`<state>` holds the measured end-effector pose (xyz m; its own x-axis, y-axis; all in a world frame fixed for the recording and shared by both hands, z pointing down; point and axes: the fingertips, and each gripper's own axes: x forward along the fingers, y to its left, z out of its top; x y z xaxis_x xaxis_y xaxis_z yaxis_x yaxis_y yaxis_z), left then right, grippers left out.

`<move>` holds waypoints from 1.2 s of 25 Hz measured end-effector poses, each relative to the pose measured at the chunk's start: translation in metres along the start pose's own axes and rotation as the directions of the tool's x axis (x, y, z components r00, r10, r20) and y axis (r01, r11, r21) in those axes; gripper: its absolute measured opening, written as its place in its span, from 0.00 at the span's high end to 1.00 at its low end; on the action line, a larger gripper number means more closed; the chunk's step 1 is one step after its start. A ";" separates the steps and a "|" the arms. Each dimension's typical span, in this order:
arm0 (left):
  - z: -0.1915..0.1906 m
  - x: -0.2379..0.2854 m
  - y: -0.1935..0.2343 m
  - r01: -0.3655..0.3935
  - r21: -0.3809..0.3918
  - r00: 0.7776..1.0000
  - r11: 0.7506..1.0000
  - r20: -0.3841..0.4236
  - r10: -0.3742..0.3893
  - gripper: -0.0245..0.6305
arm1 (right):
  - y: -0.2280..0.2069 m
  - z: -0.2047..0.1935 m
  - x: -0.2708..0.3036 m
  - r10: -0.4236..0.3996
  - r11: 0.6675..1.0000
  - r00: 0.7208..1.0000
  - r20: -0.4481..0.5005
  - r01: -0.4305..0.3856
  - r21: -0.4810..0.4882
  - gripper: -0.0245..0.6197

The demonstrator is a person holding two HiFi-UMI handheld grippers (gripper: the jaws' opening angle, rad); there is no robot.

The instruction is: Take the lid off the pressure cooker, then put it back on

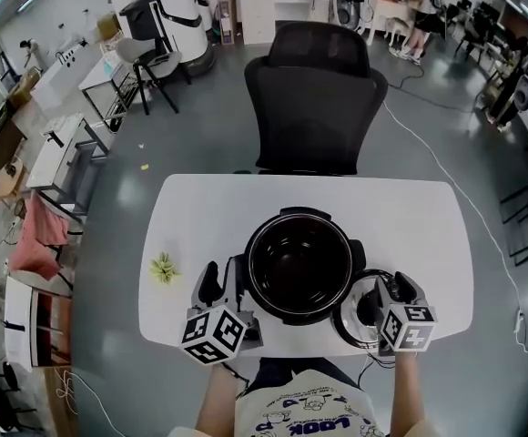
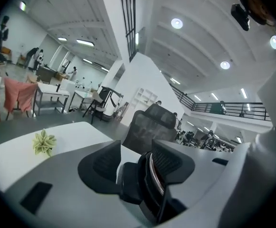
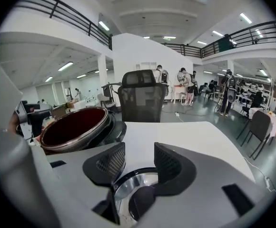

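Observation:
The pressure cooker (image 1: 300, 267) stands open in the middle of the white table (image 1: 200, 208), its dark inner pot showing. Its shiny lid (image 1: 355, 317) lies flat on the table just right of it. My left gripper (image 1: 223, 282) is at the cooker's left side. In the left gripper view, the gripper (image 2: 135, 158) is open with the cooker's black side handle (image 2: 128, 184) and rim (image 2: 152, 184) between the jaws. My right gripper (image 1: 395, 289) hovers over the lid. In the right gripper view, it (image 3: 139, 163) is open above the lid (image 3: 128, 186) and its black knob (image 3: 140, 202).
A small green paper flower (image 1: 164, 268) lies on the table's left part. A black office chair (image 1: 314, 98) stands behind the far edge. A white cable runs across the floor at the right. The person's torso is at the near edge.

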<state>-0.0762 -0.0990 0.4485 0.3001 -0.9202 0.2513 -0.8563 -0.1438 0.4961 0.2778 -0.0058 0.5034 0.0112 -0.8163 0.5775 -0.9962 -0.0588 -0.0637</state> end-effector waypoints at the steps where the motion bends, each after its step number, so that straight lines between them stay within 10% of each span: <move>1: -0.004 0.001 0.003 -0.002 -0.019 1.000 1.000 -0.009 0.002 0.66 | -0.001 -0.007 0.002 0.003 1.000 1.000 -0.022 -0.003 -0.001 0.64; 30: -0.055 0.040 0.039 -0.006 -0.398 0.995 0.917 -0.091 -0.033 0.65 | -0.016 -0.133 0.048 0.017 0.993 0.904 -0.428 -0.067 -0.102 0.40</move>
<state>-0.0748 -0.1219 0.5235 0.3655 -0.8778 0.3096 -0.6199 0.0186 0.7845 0.2831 0.0322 0.6401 -0.0433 -0.4930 0.8690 -0.9983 0.0548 -0.0186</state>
